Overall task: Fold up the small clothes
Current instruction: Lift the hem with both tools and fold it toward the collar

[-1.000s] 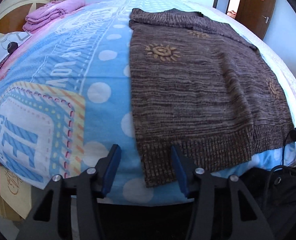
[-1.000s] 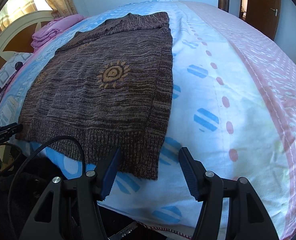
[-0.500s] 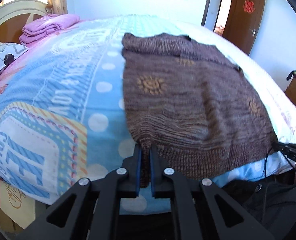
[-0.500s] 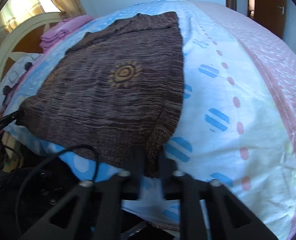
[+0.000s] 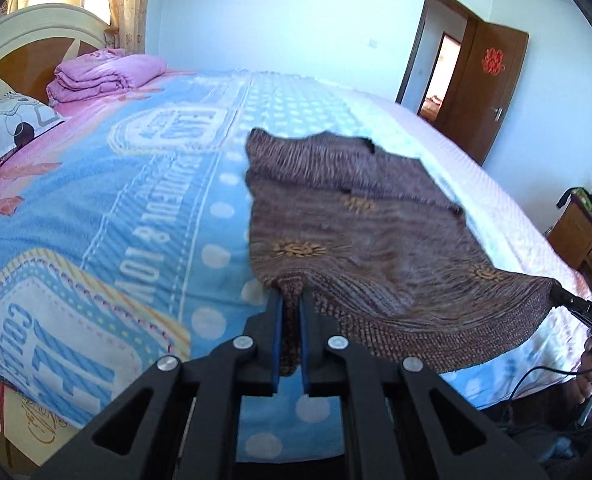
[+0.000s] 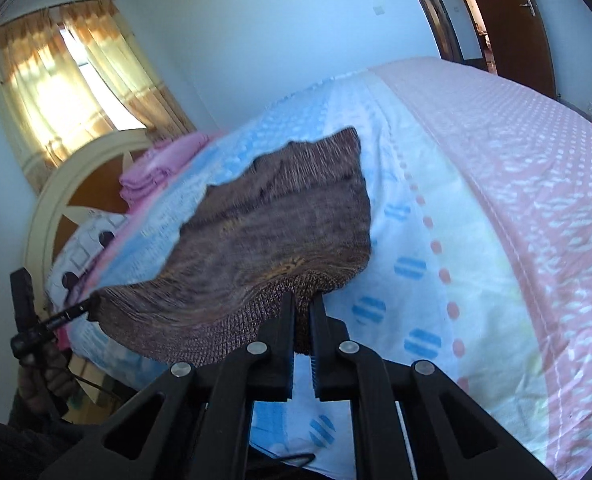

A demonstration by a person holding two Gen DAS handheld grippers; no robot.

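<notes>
Holding the two near hem corners, the left gripper [image 5: 289, 312] and the right gripper [image 6: 304, 312] are each pinched tight on the ribbed edge of the brown knit sweater [image 5: 360, 232], which is raised off the near side of the bed [image 5: 143, 216] while its far part, with the collar, lies on the blue quilt. Sagging between the grips, the fabric reads as soft, limp and light, probably stretchy, not fragile. The thick ribbed hem seems the surest hold; a pinch on a thin single layer could slip. Pink bedding [image 5: 103, 76] sits folded far left.
</notes>
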